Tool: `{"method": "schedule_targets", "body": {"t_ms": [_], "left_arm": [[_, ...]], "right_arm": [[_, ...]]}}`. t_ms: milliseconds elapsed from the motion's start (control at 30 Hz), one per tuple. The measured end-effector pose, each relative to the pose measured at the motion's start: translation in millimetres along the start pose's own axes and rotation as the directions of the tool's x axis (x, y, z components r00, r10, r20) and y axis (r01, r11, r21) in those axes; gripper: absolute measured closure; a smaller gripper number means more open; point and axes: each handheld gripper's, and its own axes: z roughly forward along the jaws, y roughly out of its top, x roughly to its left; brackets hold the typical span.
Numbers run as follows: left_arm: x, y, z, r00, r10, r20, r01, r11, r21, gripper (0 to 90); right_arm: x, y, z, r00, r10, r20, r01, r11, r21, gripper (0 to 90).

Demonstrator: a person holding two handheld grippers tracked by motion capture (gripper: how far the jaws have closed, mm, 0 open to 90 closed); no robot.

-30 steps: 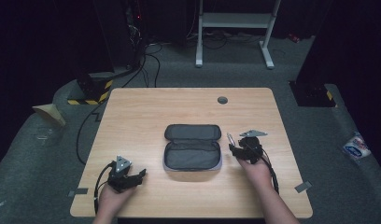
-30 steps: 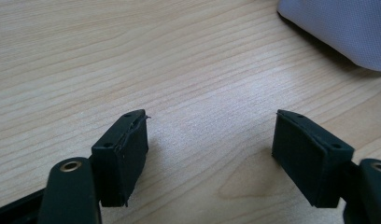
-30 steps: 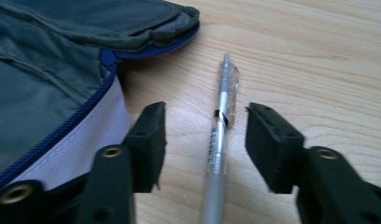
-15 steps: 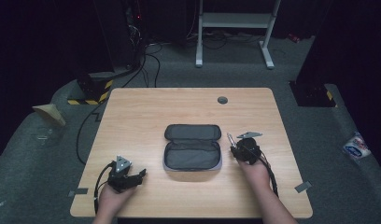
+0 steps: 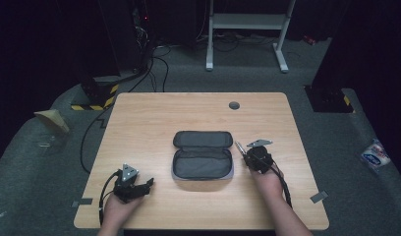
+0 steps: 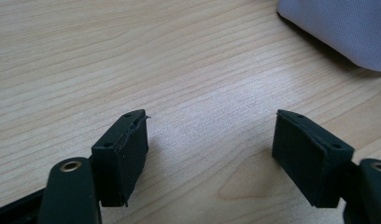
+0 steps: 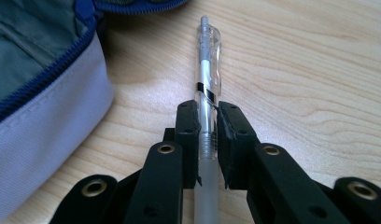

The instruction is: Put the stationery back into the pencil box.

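With its jaws just drawn together on the clear pen, my right tool grips the barrel near its clip so I can carry it to the open pencil case lying just beside it at mid-counter. My right hand lies low, the tool angled towards the case's right edge. My left tool rests wide open and empty, near the counter's front left.

Your left gripper sits low over the bare wooden table, its two black jaws spread wide with nothing between them, and a pale grey pouch shows at the upper right corner
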Motion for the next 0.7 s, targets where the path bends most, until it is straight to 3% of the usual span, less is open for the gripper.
{"method": "schedule_targets", "body": {"t_ms": [367,700], "left_arm": [[0.1,0.0,0.0,1.0,0.002,-0.001,-0.002,1.0,0.0,27.0],[0.0,0.0,0.0,1.0,0.0,0.0,0.0,1.0,0.0,26.9]], "right_arm": [[-2.1,6.1,-20.4,1.0,-0.008,0.001,0.008,0.999,-0.046,78.6],[-2.0,15.5,-39.1,0.9992,-0.028,-0.03,0.025,0.993,-0.112,78.6]]}}
